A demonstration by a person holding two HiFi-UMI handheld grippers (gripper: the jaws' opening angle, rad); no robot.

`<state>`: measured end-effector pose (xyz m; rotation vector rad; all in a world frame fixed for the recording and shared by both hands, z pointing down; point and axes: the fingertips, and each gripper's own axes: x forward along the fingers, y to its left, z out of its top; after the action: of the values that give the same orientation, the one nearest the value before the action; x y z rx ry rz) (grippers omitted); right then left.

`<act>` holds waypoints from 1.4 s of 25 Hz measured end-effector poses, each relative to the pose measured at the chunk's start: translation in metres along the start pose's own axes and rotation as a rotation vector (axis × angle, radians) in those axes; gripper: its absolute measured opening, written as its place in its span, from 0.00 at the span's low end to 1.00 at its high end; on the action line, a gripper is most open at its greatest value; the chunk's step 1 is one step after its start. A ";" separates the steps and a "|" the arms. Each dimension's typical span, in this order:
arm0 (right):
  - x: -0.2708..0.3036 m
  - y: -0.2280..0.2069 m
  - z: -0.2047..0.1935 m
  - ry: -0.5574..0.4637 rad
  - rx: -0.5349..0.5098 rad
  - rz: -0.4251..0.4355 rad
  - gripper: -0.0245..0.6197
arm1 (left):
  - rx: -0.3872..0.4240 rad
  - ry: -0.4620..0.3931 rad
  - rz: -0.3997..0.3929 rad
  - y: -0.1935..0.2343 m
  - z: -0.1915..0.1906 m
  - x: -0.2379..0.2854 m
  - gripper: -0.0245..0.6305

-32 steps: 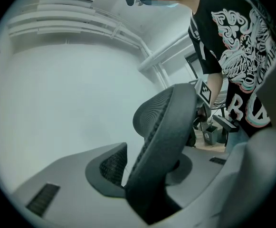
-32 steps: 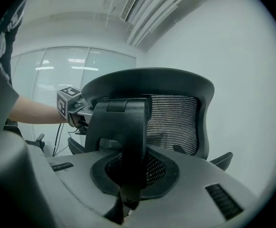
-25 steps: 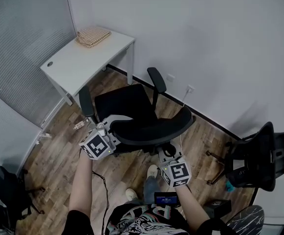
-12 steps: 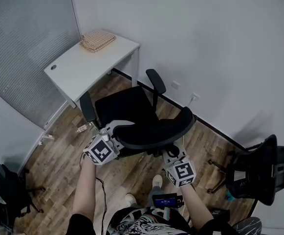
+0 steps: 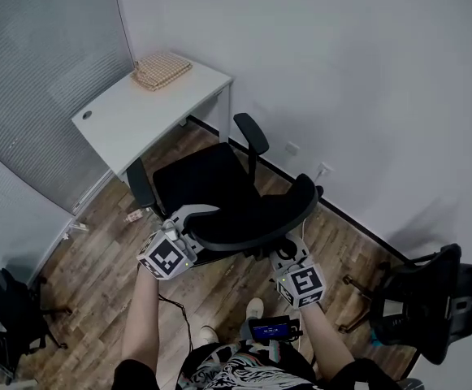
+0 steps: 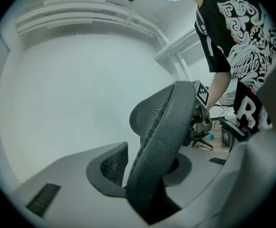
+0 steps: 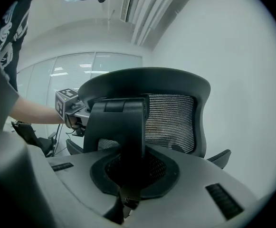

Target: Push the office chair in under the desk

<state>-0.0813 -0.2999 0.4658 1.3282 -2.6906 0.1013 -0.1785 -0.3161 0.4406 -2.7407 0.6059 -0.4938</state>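
Observation:
A black office chair [image 5: 205, 175] stands on the wood floor, its seat facing the white desk [image 5: 120, 114] at the upper left. The mesh backrest [image 5: 256, 216] is toward me. My left gripper [image 5: 188, 219] is shut on the backrest's left rim; in the left gripper view that rim [image 6: 162, 127] fills the gap between the jaws of the left gripper [image 6: 149, 186]. My right gripper [image 5: 287, 253] is behind the backrest's right side. In the right gripper view the right gripper [image 7: 129, 172] has its jaws shut, and its tips are at the black back support bar [image 7: 121, 122].
A woven basket [image 5: 161, 70] lies on the desk's far end. A second black chair [image 5: 430, 295] stands at the lower right and another [image 5: 10, 323] at the lower left. A blind-covered glass wall is on the left and a white wall lies behind the desk. My shoe [image 5: 254, 309] is under the chair's back.
The chair has rolled a little toward the desk, and both grippers have gone along with its backrest. The grips look the same.

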 end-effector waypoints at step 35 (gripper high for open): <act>0.059 -0.116 0.014 -0.031 -0.037 0.180 0.09 | -0.100 0.046 0.188 0.069 0.001 0.086 0.28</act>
<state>-0.0259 -0.4183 0.4610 1.0842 -2.8187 0.0501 -0.1291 -0.4142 0.4381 -2.7341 0.9121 -0.4948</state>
